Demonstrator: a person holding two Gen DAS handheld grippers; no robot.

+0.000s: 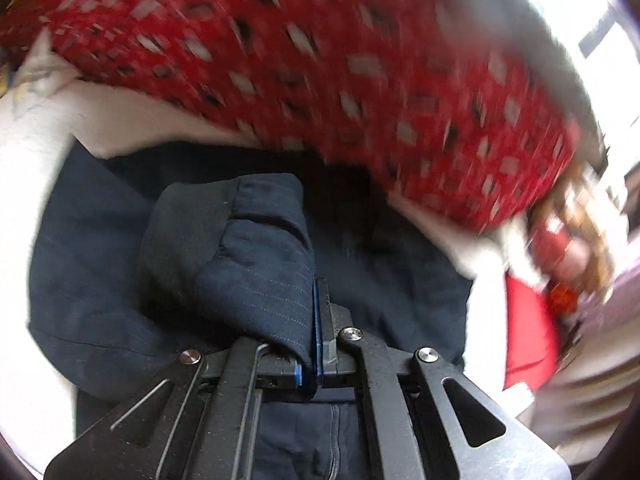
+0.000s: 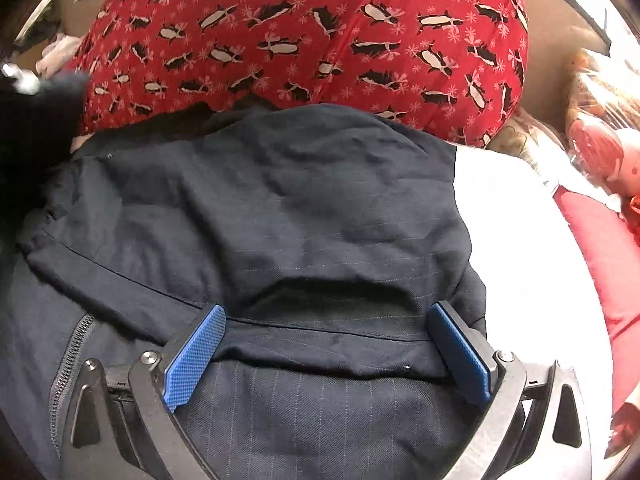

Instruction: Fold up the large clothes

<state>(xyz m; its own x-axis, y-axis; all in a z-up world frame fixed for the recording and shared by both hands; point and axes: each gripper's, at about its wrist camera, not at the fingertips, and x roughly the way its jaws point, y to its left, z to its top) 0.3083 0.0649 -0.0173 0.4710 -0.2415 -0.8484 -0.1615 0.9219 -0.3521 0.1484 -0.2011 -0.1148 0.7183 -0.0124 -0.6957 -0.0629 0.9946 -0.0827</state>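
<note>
Left wrist view: left gripper is clamped on a bunched fold of the navy pinstripe garment, cloth pinched between the blue pads. The rest of the garment lies below on a white bed surface. Behind it, a red patterned cushion, heavily blurred, so the pic was prob. taken mid-swing.

Right wrist view: right gripper has its jaws wide apart, nothing pinched; blue pads sit low over the garment, either side of a seam/hem edge (touching or just above, can't tell). A zipper shows at lower left. The garment is spread on the white surface, w/ the penguin-print cushion beyond and a red item at right.

Step in hand, as I read it: carrying one edge across to make a fold. To do it well: keep the left pinch firm, carry the cloth low and flat so it doesn't drag the lower layer, use the right gripper to pin the fold line, then line up edges before letting go.
</note>
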